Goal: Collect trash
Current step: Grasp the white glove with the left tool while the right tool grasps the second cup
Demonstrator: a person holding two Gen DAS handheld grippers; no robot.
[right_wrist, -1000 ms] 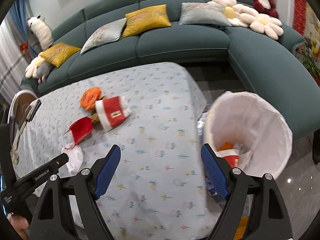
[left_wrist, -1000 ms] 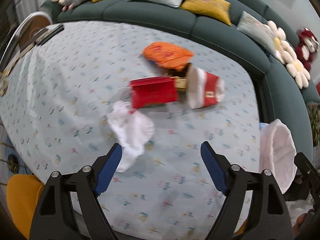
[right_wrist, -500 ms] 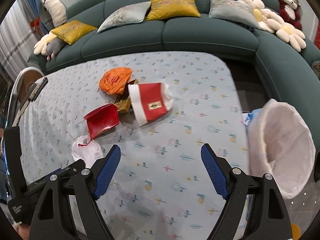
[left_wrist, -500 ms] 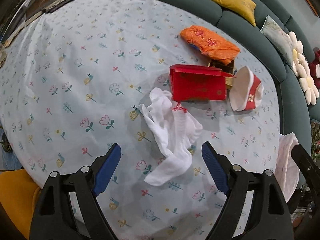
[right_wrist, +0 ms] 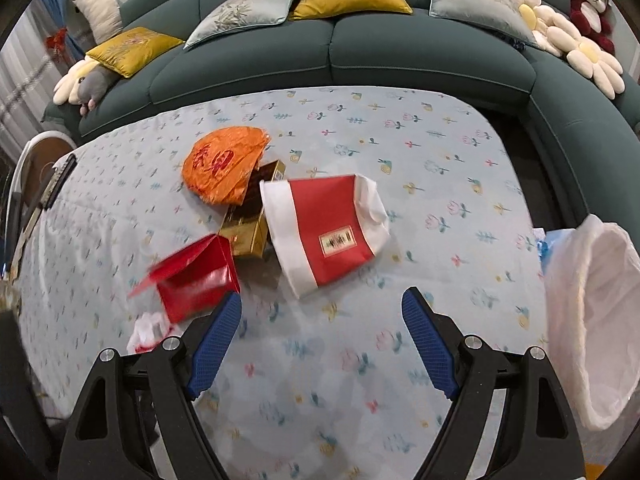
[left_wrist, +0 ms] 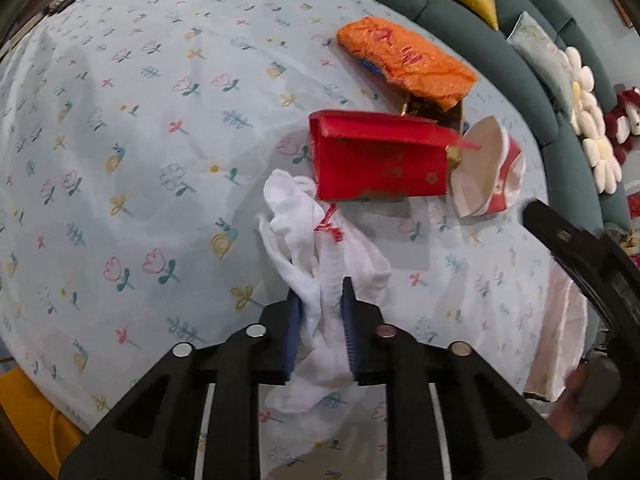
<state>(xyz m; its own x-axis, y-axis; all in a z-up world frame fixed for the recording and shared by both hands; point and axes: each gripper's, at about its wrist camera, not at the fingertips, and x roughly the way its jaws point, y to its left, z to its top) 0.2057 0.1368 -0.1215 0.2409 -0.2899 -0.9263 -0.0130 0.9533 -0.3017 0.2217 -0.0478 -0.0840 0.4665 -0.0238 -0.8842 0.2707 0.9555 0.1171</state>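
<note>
A crumpled white cloth (left_wrist: 304,232) with a red thread lies on the flowered tablecloth (left_wrist: 140,160). My left gripper (left_wrist: 320,296) is closing, and its blue pads pinch the cloth's near end. Just beyond lie an open red box (left_wrist: 380,164), an orange wrapper (left_wrist: 404,64) and a red-and-white paper bag (left_wrist: 488,172). My right gripper (right_wrist: 322,298) hangs open over bare tablecloth, just short of the red-and-white bag (right_wrist: 328,228), with nothing between its fingers. To its left are the red box (right_wrist: 196,280), a gold box (right_wrist: 252,224), the orange wrapper (right_wrist: 224,164) and the white cloth (right_wrist: 148,330).
A bin with a white liner (right_wrist: 596,320) stands off the table's right edge. A dark green sofa (right_wrist: 360,52) with cushions and plush toys wraps round the far side. A remote control (right_wrist: 60,180) lies at the table's far left. A yellow seat (left_wrist: 28,412) shows near the left edge.
My left gripper came down over the white cloth and its jaws closed on it. My right gripper swung left from the bin to over the table, nearer the red-and-white bag.
</note>
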